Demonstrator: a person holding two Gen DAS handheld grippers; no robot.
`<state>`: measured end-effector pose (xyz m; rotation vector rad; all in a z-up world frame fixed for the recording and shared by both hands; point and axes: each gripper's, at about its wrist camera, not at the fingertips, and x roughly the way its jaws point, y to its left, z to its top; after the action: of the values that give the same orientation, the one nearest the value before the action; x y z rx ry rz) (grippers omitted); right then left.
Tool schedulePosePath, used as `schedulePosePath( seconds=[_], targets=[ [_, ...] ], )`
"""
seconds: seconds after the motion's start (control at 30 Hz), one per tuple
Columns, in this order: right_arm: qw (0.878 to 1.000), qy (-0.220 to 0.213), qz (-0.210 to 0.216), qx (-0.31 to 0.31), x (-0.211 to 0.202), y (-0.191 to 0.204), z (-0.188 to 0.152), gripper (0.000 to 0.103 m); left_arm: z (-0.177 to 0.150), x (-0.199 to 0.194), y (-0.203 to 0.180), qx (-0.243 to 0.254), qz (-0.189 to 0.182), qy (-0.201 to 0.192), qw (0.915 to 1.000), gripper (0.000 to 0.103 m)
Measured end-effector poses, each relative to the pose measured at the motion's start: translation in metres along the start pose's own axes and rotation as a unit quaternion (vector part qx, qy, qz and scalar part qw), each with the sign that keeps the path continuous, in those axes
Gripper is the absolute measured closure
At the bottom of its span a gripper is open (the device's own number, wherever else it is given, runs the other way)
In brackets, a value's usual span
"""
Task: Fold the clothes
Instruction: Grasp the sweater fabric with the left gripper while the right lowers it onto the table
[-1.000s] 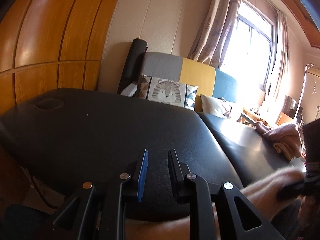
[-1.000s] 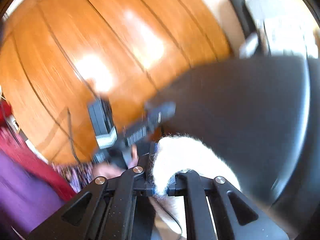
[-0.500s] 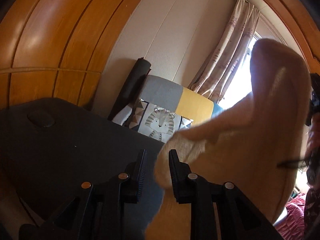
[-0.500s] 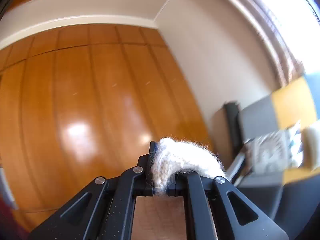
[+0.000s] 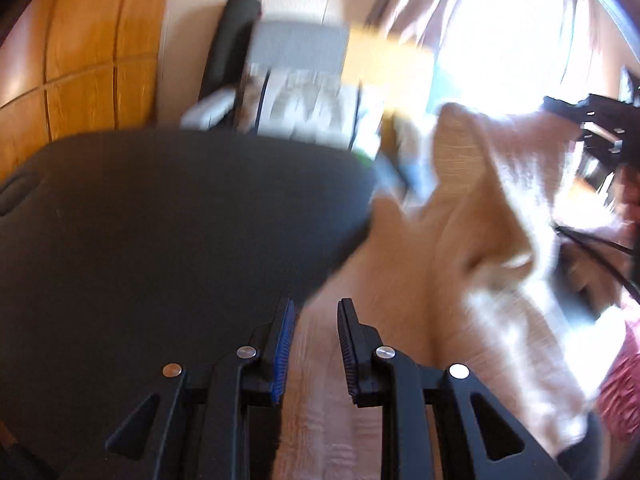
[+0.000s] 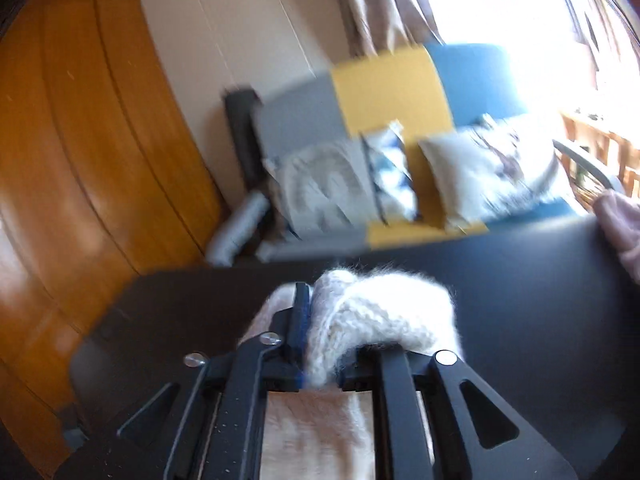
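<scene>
A cream knitted sweater [image 5: 472, 248] hangs in the air on the right of the left wrist view, blurred by motion, over the edge of a black padded table [image 5: 160, 220]. My left gripper [image 5: 314, 316] is open; cloth lies below and between its fingers, not pinched. My right gripper [image 6: 332, 316] is shut on a fuzzy fold of the sweater [image 6: 380, 312], held above the black table [image 6: 520, 280]. The right gripper also shows at the far right of the left wrist view [image 5: 600, 128].
A sofa with grey, yellow and blue panels [image 6: 384, 92] and printed cushions [image 6: 328, 184] stands behind the table. Orange wooden panels [image 6: 80, 160] are on the left. A pink folded garment [image 6: 620, 224] lies at the table's right edge. A bright window [image 5: 500, 40] is behind.
Both grippers have dropped from pointing up at the wall to facing the table. The sweater has swung down and right in the left view. The right gripper stays shut on it.
</scene>
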<state>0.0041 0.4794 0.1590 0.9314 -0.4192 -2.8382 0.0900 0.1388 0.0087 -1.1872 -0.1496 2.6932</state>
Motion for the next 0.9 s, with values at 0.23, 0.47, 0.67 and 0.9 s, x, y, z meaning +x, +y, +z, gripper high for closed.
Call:
schedulePosePath(
  seconds=[0.23,0.47,0.67,0.9],
  targets=[
    [0.997,0.021,-0.080,0.010,-0.008,-0.046,-0.071,0.052,-0.009,0.017,-0.020,0.053,0.054,-0.015,0.9970,0.080],
    [0.998,0.054,-0.025,0.009,-0.051,-0.021,-0.113,0.034,0.037,0.051,-0.028,0.074,0.072,0.016,0.9945,0.080],
    [0.993,0.107,-0.037,-0.039,-0.030,0.014,-0.152,0.034,0.090,0.099,-0.033,0.152,0.130,0.020,0.9796,0.080],
    [0.987,0.146,0.008,-0.066,0.002,0.050,-0.165,0.034,0.088,0.054,-0.036,0.106,0.080,0.038,0.9905,0.080]
  ],
)
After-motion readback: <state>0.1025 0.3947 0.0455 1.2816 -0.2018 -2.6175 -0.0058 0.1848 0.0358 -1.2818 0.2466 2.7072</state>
